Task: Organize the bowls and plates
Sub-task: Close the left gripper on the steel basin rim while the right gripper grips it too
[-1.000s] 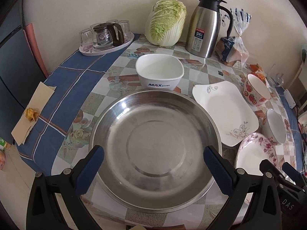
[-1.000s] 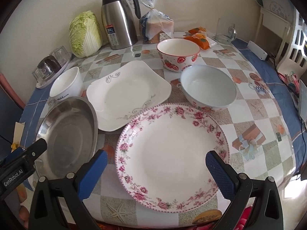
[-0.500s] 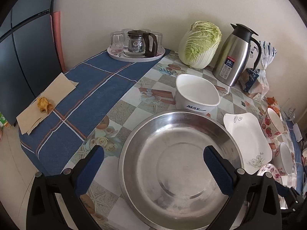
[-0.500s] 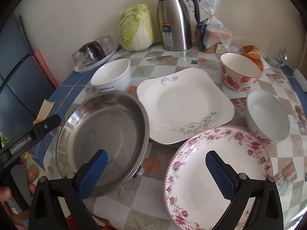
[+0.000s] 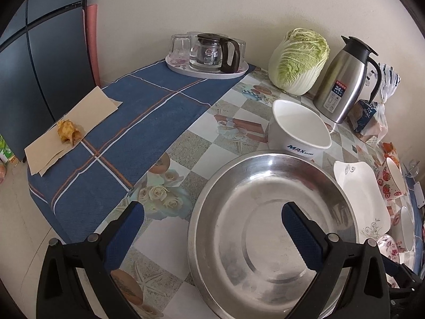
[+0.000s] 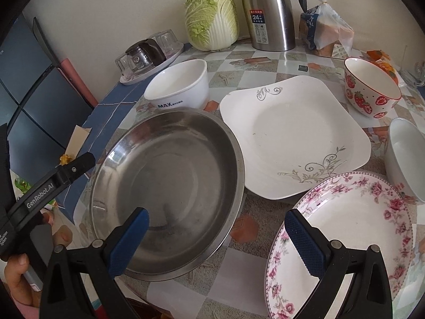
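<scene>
Now: left tongs (image 5: 209,218) apart, empty, low over near-left rim of steel basin (image 5: 271,228); one finger inside basin, other outside over desk (image 5: 212,122). Right tongs (image 6: 216,224) also apart, empty, straddling gap between basin (image 6: 170,186) and floral plate (image 6: 353,236). Basin sits at near-left desk edge, square plate (image 6: 294,135) just beside on right, white bowl (image 6: 180,85) behind. Judgement: left tongs nearer basin rim, rim passes between fingers; likely first grab.
</scene>
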`<state>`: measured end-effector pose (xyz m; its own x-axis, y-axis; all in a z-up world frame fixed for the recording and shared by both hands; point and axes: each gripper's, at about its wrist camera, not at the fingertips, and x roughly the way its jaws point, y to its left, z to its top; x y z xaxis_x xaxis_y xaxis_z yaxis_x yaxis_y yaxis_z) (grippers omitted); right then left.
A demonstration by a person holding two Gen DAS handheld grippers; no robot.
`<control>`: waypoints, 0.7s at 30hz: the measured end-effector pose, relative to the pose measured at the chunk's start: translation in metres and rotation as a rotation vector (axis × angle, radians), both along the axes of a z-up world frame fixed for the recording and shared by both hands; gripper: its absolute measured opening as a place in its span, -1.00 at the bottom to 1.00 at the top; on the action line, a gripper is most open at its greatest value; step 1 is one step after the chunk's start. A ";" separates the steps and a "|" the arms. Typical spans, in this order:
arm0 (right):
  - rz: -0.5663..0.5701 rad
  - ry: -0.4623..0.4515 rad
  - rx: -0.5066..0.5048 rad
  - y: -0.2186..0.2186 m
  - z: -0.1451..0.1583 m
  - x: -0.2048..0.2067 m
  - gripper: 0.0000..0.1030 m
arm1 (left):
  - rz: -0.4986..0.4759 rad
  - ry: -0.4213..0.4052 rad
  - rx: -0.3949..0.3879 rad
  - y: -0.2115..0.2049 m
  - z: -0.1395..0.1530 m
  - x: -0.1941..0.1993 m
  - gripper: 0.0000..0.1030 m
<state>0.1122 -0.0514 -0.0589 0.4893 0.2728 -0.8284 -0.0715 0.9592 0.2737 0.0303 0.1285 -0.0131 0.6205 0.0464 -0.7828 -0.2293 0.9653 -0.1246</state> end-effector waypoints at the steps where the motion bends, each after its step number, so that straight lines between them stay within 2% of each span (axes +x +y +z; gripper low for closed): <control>1: 0.005 0.007 0.006 0.000 -0.002 0.001 1.00 | 0.002 0.006 -0.002 0.002 -0.002 0.000 1.00; 12: -0.008 0.024 0.023 -0.003 -0.007 0.008 0.95 | 0.017 0.055 -0.007 0.013 -0.014 0.003 1.00; 14: 0.004 0.015 0.035 -0.002 -0.006 0.007 0.80 | 0.005 0.068 -0.012 0.014 -0.016 0.003 1.00; 16: 0.013 0.006 0.042 0.000 -0.005 0.006 0.50 | -0.002 0.081 -0.038 0.015 -0.019 0.004 1.00; 17: 0.014 0.007 0.048 -0.001 -0.005 0.006 0.42 | 0.000 0.087 -0.053 0.016 -0.020 0.004 1.00; 19: 0.011 0.019 0.062 -0.002 -0.008 0.007 -0.01 | 0.001 0.096 -0.071 0.016 -0.023 0.004 1.00; 21: -0.007 0.032 0.073 -0.006 -0.011 0.007 -0.09 | -0.003 0.106 -0.057 0.014 -0.026 0.004 0.99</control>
